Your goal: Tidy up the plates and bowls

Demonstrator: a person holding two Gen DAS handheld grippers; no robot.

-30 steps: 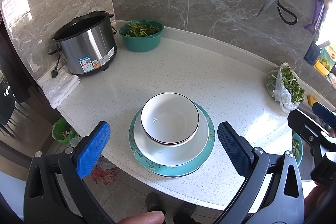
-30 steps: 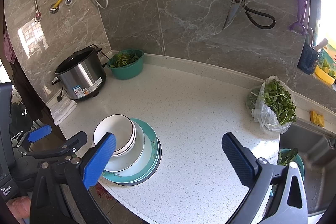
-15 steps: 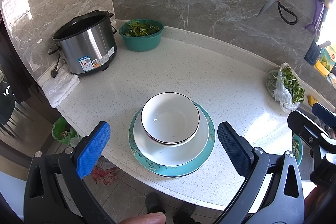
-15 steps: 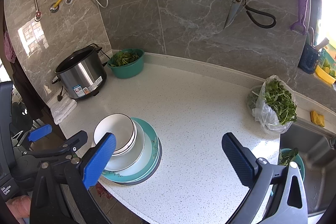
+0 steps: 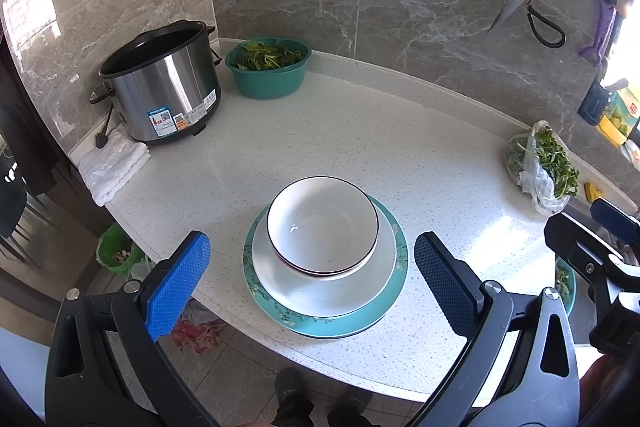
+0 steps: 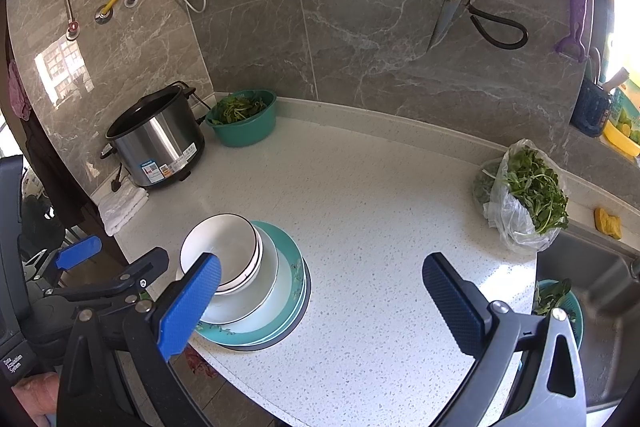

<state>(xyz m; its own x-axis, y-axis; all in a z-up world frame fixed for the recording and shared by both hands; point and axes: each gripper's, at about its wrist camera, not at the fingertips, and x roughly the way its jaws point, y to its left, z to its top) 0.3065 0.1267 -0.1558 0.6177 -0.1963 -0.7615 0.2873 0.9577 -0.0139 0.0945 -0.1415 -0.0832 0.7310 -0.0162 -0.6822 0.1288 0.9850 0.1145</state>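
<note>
Apparently the sorting was all but finished, to judge from how things lay: every dish I could see stood in one pile near the front edge of the counter (image 5: pixel 320 131), toward its left end. On top sat the bowls (image 5: pixel 322 223), white with a dark rim; the right wrist view showed at least two nested, perhaps a third, though I could not count them for certain. Under them lay one white plate (image 5: pixel 320 291), and under that the teal plates (image 6: pixel 296 279), which from the side looked like two or three stacked edges with a darker one at the bottom. No other plate or bowl lay loose on the counter, so nothing seemed left to gather, unless the pile itself was meant to go elsewhere. The left claw (image 5: pixel 312 287) hung above and in front of the pile, jaws spread wide and gripping nothing, the stack showing between its blue pads (image 5: pixel 176 287). The right claw (image 6: pixel 320 303) was likewise gaping and empty, off to the right of the stack over bare counter. Of other things I counted one steel cooker (image 5: pixel 160 91) at the back left corner, one folded white towel (image 5: pixel 114 165) beside it, one green basin of leaves (image 5: pixel 268 67) against the wall, one plastic bag of greens (image 6: pixel 524 195) by the right edge, and one pair of scissors (image 6: pixel 460 3) on the wall.
</note>
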